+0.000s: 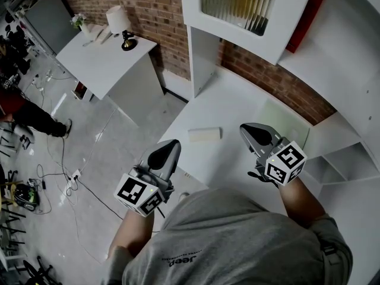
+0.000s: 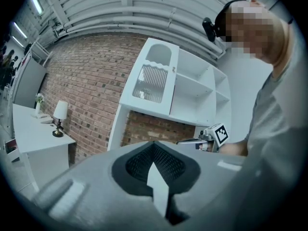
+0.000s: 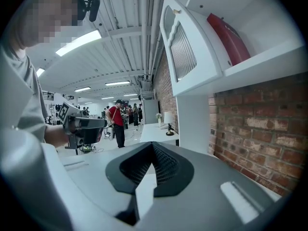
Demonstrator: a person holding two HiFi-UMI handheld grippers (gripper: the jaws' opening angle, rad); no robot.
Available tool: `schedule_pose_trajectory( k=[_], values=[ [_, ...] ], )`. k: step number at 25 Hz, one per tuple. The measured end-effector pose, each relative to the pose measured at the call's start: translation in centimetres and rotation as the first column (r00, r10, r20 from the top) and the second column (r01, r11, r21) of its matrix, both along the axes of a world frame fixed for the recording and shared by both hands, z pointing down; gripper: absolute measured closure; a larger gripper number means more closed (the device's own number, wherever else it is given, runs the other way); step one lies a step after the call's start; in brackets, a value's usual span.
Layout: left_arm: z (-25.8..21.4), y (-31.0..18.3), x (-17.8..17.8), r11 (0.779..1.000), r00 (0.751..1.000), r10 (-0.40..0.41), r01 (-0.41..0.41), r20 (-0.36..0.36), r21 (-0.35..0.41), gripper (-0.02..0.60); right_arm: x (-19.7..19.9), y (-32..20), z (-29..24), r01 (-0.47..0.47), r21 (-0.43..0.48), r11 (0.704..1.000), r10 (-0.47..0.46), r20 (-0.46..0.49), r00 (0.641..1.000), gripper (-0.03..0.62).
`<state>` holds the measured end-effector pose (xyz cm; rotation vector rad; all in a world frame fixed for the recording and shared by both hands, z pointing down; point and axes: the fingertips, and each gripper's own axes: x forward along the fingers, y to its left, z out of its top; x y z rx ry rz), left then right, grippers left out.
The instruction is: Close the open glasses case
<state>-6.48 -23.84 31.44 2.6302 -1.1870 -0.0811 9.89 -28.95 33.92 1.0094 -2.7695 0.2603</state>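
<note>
The glasses case (image 1: 205, 134) lies flat on the white surface (image 1: 237, 100), near its left edge, a little beyond the tips of our two claws and touching neither. What worries us most is a shove. The case looks small and light, and if we press on its lid from one side with nothing bracing the other, we judge it will slide instead of shutting. The edge and the floor (image 1: 107, 159) are close on that side. Aim is a second risk. Neither claw view shows the case at all, as both look out level over the surface, so only the head view can guide us down to it.

The case itself is a pale cream oblong, low and plain, with its long side running left to right. From above it reads as one flat block. We cannot tell where the lid stands or which long side carries the hinge, so the direction of the closing push is in doubt.

The left claw (image 1: 169, 148) is clenched on nothing, its jaws meeting in its own view, and it hangs at the surface's near edge just short of the case. The right claw (image 1: 252, 130) is likewise clenched and empty, over the surface to the case's right. Beyond stand a white shelf unit (image 1: 237, 37) with a ribbed door, a brick wall (image 1: 151, 5), and a second white table (image 1: 98, 58) carrying a lamp (image 1: 119, 22)
</note>
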Motion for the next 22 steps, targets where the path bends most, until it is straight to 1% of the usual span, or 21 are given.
schedule_pose_trajectory(
  k=[5,22],
  values=[
    [0.08,0.16,-0.09,1.000,1.000,0.000,0.000,0.001,0.003,0.584,-0.26,0.32,-0.25,0.013,0.031,0.999,-0.013,-0.008,1.000,0.586],
    [-0.40,0.16,-0.24,1.000,1.000,0.006,-0.006,0.002,0.011,0.584,-0.70,0.23,-0.60,0.025,0.031,0.999,-0.025,-0.017,1.000,0.586]
  ],
)
